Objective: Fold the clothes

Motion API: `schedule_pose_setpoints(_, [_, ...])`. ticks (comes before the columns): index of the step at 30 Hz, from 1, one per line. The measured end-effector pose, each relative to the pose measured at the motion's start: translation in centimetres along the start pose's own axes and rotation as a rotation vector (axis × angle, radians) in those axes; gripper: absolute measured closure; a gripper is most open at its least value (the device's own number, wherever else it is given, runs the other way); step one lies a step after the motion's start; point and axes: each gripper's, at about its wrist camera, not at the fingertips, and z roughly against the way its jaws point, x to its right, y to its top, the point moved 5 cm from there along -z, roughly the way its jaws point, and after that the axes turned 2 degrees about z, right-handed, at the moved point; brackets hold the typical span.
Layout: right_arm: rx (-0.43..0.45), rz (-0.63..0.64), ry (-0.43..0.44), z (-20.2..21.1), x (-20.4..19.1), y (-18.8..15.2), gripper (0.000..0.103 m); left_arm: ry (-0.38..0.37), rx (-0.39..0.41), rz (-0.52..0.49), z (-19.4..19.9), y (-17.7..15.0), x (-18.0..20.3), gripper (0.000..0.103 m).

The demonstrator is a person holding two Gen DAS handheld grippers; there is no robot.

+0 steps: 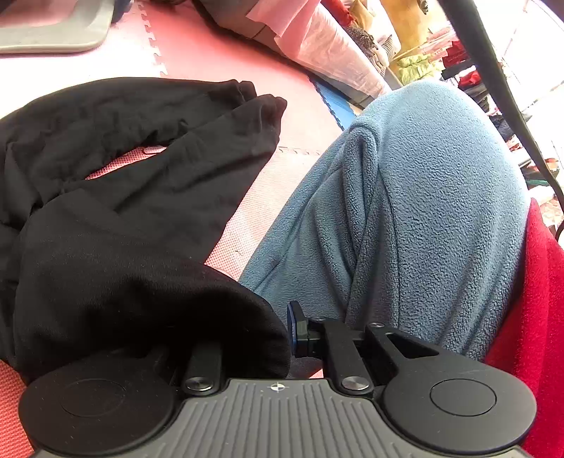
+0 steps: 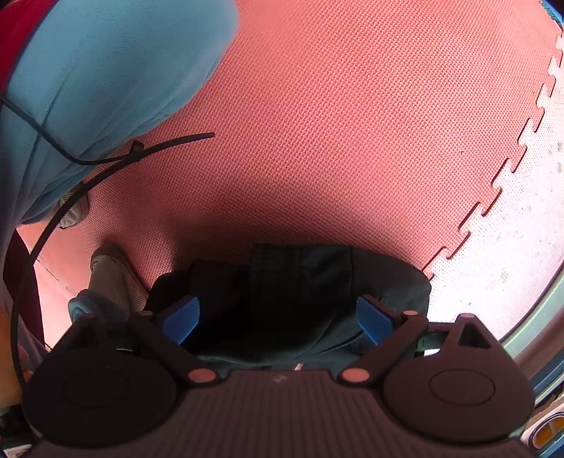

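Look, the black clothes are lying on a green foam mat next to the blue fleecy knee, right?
Not quite. The foam mat is pink, not green, as the left wrist view shows. The rest holds: the black clothes lie on it beside the blue fleecy knee.

A pink foam mat (image 2: 352, 123) covers the floor; a blue fleece knee (image 1: 440, 183) rests on it, a grey tray (image 1: 53, 31) beyond.
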Motion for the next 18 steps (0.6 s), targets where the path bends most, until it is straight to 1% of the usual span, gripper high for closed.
schedule_pose_setpoints(6, [-0.024, 0.0, -0.007, -0.5, 0.0, -0.1, 0.007, -0.008, -0.012, -0.006, -0.3, -0.3, 0.0, 0.087])
schedule_pose_setpoints(18, [-0.01, 0.017, -0.025, 1.4, -0.8, -0.9, 0.007, -0.001, -0.032, -0.006, -0.5, -0.2, -0.1, 0.087])
